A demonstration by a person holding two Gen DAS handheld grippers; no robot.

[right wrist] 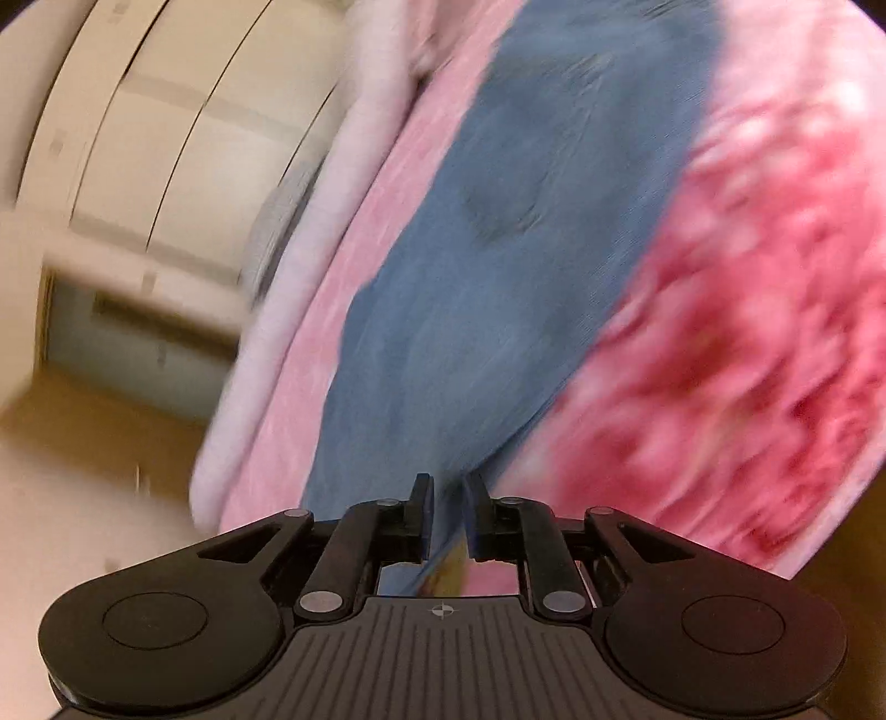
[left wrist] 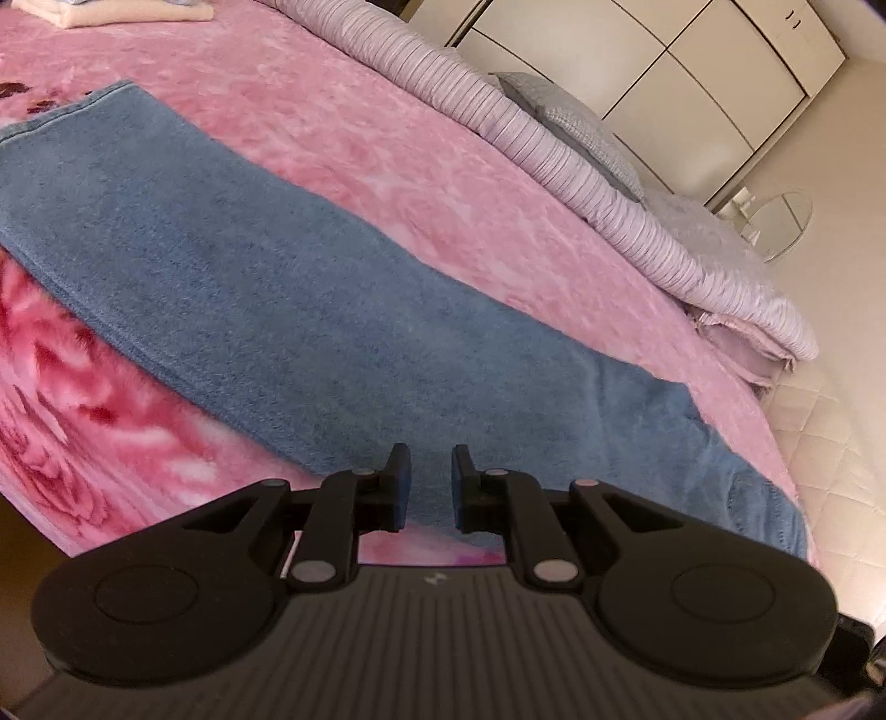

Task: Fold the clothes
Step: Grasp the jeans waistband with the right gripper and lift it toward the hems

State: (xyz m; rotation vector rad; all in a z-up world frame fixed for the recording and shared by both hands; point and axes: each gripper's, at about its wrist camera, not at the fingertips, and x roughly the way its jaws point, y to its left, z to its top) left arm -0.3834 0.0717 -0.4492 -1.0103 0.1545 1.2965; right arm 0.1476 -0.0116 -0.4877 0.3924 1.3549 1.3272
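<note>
floral blanket [left wrist: 99, 387]: pink with red rose print, covering the bed, lying under everything; in the right wrist view it is showing as a blurred red-pink patch [right wrist: 747, 310].
folded stack [left wrist: 116, 11]: pale cream cloth sitting at the far top-left corner of the bed, well apart from the towel.
blue towel [left wrist: 266, 277]: task item, lying on the blanket as a long folded strip, running diagonally from upper left to lower right; hemmed end at upper left, near end reaching under the gripper tips. In the right wrist view [right wrist: 498, 266] it is running from the top down to the fingers.
left gripper [left wrist: 431, 487]: hovering over the near end of the towel, jaws parted with a clear gap, nothing pinched between the pads.
striped duvet [left wrist: 498, 111]: lilac, bunched along the far edge of the bed.
grey pillow [left wrist: 576, 127]: lying against the duvet.
wardrobe [left wrist: 692, 66]: cream doors standing behind the bed.
right gripper [right wrist: 446, 515]: view is motion-blurred; fingers sitting close together with an edge of the blue towel passing between them, looks clenched on the cloth.
</note>
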